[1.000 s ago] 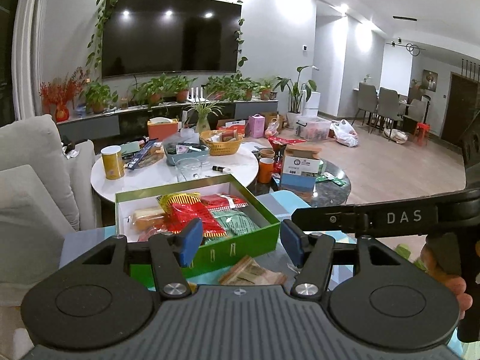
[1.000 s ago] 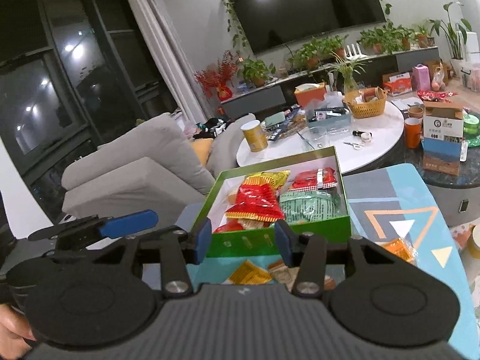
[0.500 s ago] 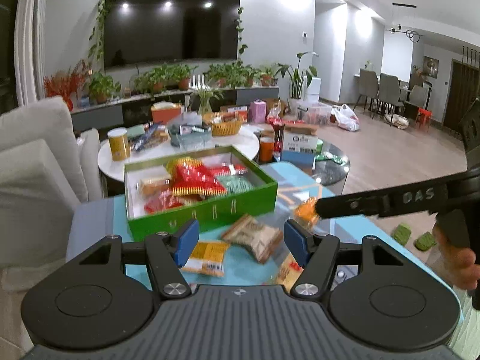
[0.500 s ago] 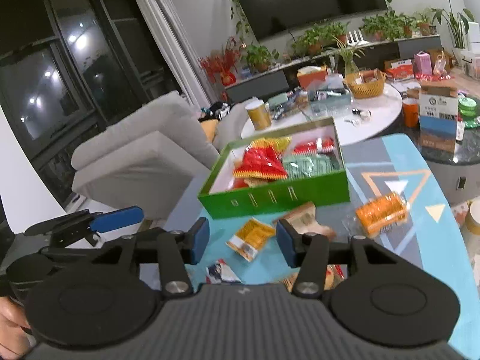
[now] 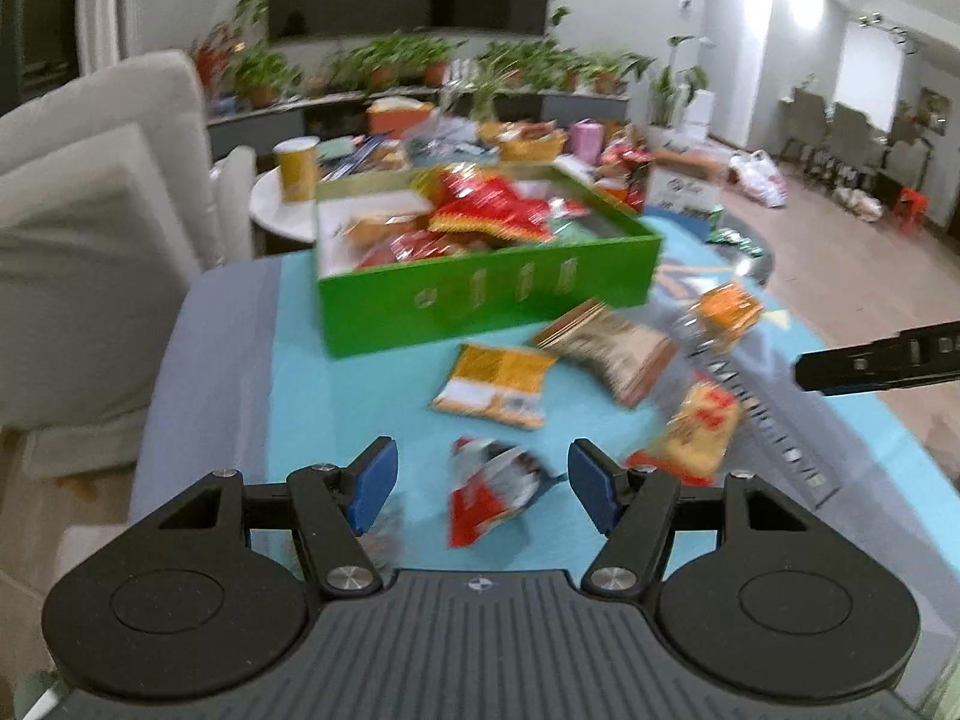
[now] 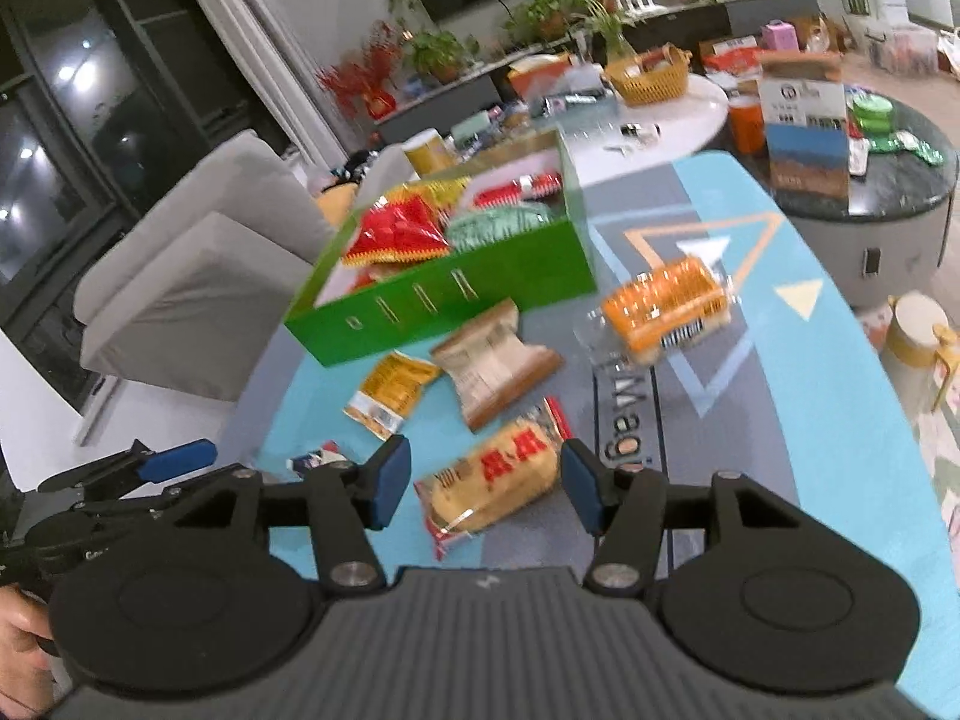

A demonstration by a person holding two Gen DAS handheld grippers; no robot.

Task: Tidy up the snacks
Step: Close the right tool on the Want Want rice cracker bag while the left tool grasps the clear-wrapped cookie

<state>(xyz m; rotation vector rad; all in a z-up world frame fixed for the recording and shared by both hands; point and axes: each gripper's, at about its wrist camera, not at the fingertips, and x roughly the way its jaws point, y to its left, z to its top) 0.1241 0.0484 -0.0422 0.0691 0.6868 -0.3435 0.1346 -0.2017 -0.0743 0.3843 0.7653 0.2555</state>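
Blue pads frame both views as I hold my two tongs low over the counter [image 6: 780,480], a surface printed in turquoise and grey. My left tongs [image 5: 480,483] stand partly open and grip nothing; a red-and-white packet [image 5: 492,492] lies on the counter between the pads, untouched. My right tongs [image 6: 486,480] are opening, the pads clear of the yellow packet with red lettering [image 6: 498,474] that lies between them.

Just beyond, at 12 o'clock from the left tongs, rests a yellow-and-white sachet [image 5: 495,381]; a brown-and-cream packet [image 5: 612,348] lies at 1 o'clock, close beside it. Farther out at 1 o'clock from the right tongs sits an orange pack in clear wrap [image 6: 663,303], apart from the others.

Behind the loose snacks stands the green box [image 5: 480,294], open-topped and already heaped with red, yellow and green packets. In the right view my left tongs show at 9 o'clock; in the left view the tip of my right tongs shows at 3 o'clock.

Past the counter are a white round table [image 6: 678,114] crowded with clutter, a pale sofa [image 5: 90,228], and a row of potted plants [image 5: 420,60] under a dark screen.
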